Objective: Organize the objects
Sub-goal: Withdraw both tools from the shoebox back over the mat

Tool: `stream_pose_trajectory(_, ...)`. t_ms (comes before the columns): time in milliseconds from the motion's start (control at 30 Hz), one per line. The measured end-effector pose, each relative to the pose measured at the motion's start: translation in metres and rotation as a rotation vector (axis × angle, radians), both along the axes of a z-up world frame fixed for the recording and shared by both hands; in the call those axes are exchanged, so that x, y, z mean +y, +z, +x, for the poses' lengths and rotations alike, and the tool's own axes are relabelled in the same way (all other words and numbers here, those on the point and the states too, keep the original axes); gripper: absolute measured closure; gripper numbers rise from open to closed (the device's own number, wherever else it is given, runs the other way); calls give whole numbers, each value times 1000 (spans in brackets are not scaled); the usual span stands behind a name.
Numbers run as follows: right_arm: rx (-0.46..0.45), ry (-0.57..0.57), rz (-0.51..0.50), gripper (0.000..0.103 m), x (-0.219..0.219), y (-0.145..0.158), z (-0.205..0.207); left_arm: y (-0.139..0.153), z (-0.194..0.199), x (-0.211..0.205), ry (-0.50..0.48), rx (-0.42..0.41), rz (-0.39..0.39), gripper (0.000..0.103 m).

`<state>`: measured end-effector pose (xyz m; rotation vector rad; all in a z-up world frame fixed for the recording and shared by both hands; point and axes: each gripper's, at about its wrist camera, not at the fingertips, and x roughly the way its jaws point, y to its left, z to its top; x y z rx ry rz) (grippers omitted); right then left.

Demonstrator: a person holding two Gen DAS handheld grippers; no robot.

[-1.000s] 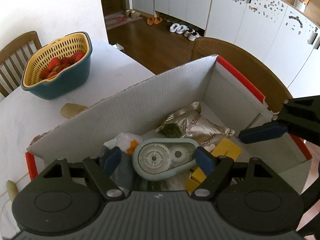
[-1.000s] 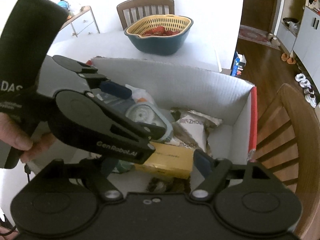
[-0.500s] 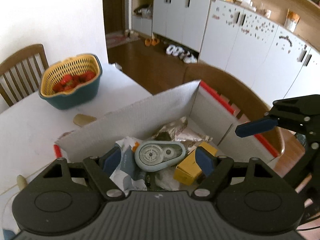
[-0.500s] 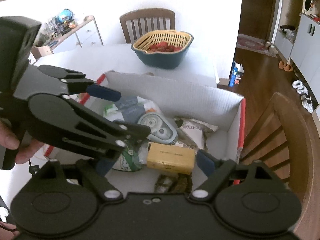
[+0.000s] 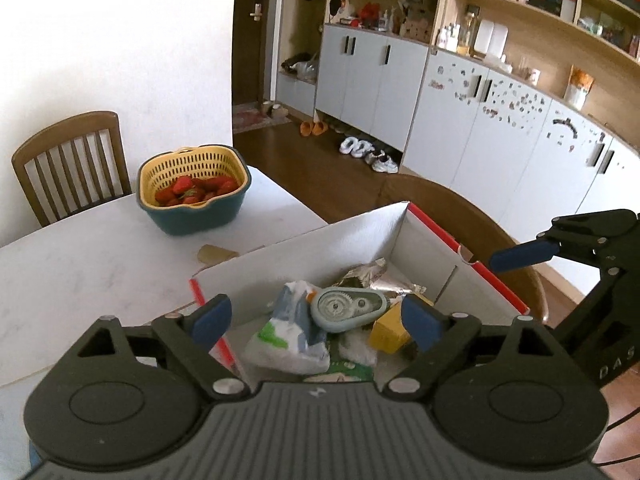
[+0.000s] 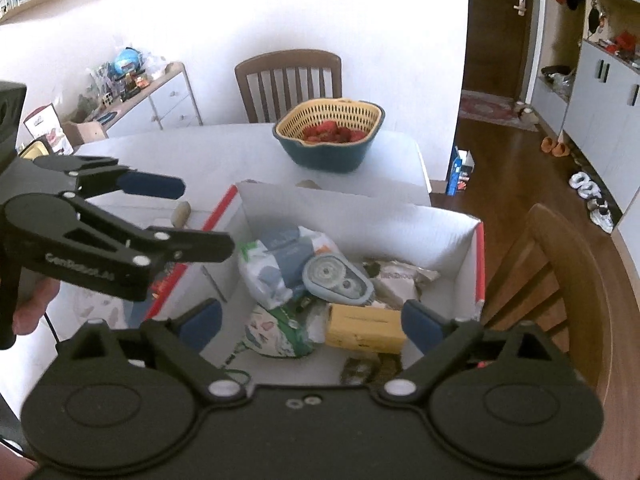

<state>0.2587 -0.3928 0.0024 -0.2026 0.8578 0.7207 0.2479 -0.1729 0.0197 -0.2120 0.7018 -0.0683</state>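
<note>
Both tongs are held above the cardboard box (image 5: 304, 240), and nothing is gripped by either. On the left tongs (image 5: 316, 320) the jaws are opening, with only air between the blue pads; the box contents are merely seen through the gap, well below. On the right tongs (image 6: 310, 318) the jaws are likewise opening and nothing lies between them.

The objects to be organized lie heaped inside the box: a grey-green tape dispenser (image 5: 348, 309) rests on top of a white and blue packet (image 5: 292, 332), with a yellow carton (image 6: 366, 328) just beside it and a foil snack bag (image 6: 404, 278) toward the far corner. A basket of strawberries (image 5: 192, 188) stands apart on the bench (image 5: 80, 264).

The step in hand is judged to be a withdrawal after a drop. It is best done by lifting straight up until the box walls are cleared, so that no rim is caught and the pile is not disturbed. The two tongs should be kept apart, since they are near each other over the box. The dispenser sits loosely and could slide if nudged.
</note>
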Motion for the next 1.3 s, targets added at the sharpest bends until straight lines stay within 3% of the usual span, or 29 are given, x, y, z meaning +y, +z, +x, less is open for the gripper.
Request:
stream_pose_trajectory(100,-10,-15,5,6,9,5,-11,0,-17,12,0,-12,-8,10)
stream_pose_trajectory(167,-11,-28,12,5,16,8,-18,0,-28,21,-6,-20,-13,0)
stream_pose_trajectory(367,-8,-66,26,4,44,10,-40,-5,-58,53,-15,-15,-52,0)
stream_pose_trajectory(633,-8,-98,40,4,89,6,-69,-16,-83,103,3,-20,-21,0)
stream_pose_trajectory(967,-3,-104,5,4,145,-9,-95,-42,-93,159,-55,-7,-54,0)
stream_pose_trajectory(1300,26,-74,5,4,198,-27,-107,-79,-84,180,-47,13,19,0)
